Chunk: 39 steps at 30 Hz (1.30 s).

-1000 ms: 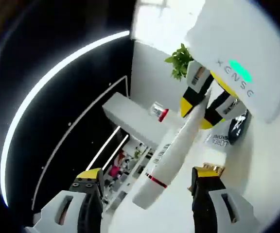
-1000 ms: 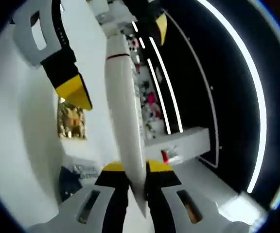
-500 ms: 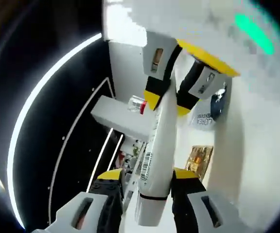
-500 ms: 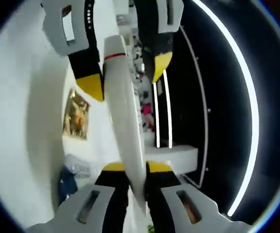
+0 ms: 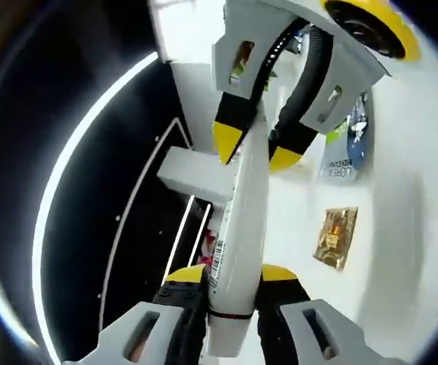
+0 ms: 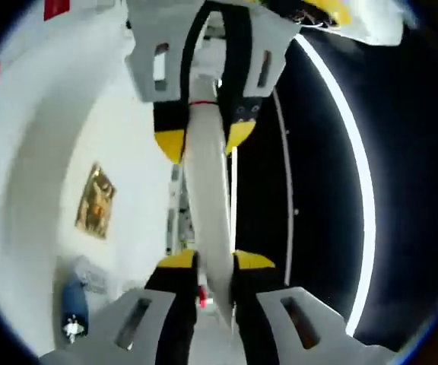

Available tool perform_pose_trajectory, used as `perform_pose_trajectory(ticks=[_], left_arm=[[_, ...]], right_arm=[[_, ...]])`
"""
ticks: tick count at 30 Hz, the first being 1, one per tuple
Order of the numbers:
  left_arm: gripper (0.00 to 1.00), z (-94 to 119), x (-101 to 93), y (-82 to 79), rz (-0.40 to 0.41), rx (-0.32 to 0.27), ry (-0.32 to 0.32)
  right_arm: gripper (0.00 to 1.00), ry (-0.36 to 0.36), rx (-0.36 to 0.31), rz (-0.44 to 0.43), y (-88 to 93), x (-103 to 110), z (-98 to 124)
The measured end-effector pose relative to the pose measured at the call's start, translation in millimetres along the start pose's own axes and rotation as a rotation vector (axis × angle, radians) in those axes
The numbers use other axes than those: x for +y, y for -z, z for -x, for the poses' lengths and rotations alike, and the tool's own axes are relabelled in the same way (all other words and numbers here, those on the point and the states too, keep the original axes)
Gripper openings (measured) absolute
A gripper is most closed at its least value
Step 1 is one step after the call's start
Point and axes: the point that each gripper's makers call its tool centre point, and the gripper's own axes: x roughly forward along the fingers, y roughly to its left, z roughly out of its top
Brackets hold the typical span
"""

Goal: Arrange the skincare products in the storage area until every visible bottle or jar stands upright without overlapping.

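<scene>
Both tongs (image 5: 230, 283) (image 6: 206, 262) clamp the white tube (image 5: 242, 220) at opposite ends

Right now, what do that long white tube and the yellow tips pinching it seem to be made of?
The white tube looks like smooth, slightly glossy plastic: it tapers flat at one end and carries a printed barcode and a red band. The yellow tips look like matte rubber or plastic pads, though that is only a guess from their dull surface.
</scene>
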Motion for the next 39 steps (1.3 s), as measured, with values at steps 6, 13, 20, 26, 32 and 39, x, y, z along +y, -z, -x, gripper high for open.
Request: perform_pose_trajectory(ticks=[6,13,20,26,32,39], left_arm=[[0.22,6,31.3,9.8,0.235,-0.019,-0.068],[0.21,10,42.2,9.2,0.621,-0.081,-0.025],[0.21,5,46.0,10.5,1.337,-0.25,0.221],[0.22,-1,43.5,27.1,1.788,-0.321,0.347],[0.22,2,43.2,8.5,1.869,-0.458,0.48],[0.22,17,30.0,-31.8,1.675,-0.476,0.54]], right_arm=[[0.53,0.183,-0.144,-0.131,4.0,-43,0],[0.36,0.286,-0.218,-0.398,9.9,-80,18],[0.52,0.201,-0.364,-0.827,9.5,-81,16],[0.51,0.195,-0.394,-1.114,30.6,-83,13],[0.61,0.1,-0.428,-1.309,25.9,-73,7],[0.95,-0.071,-0.57,-1.716,11.0,-70,10]])
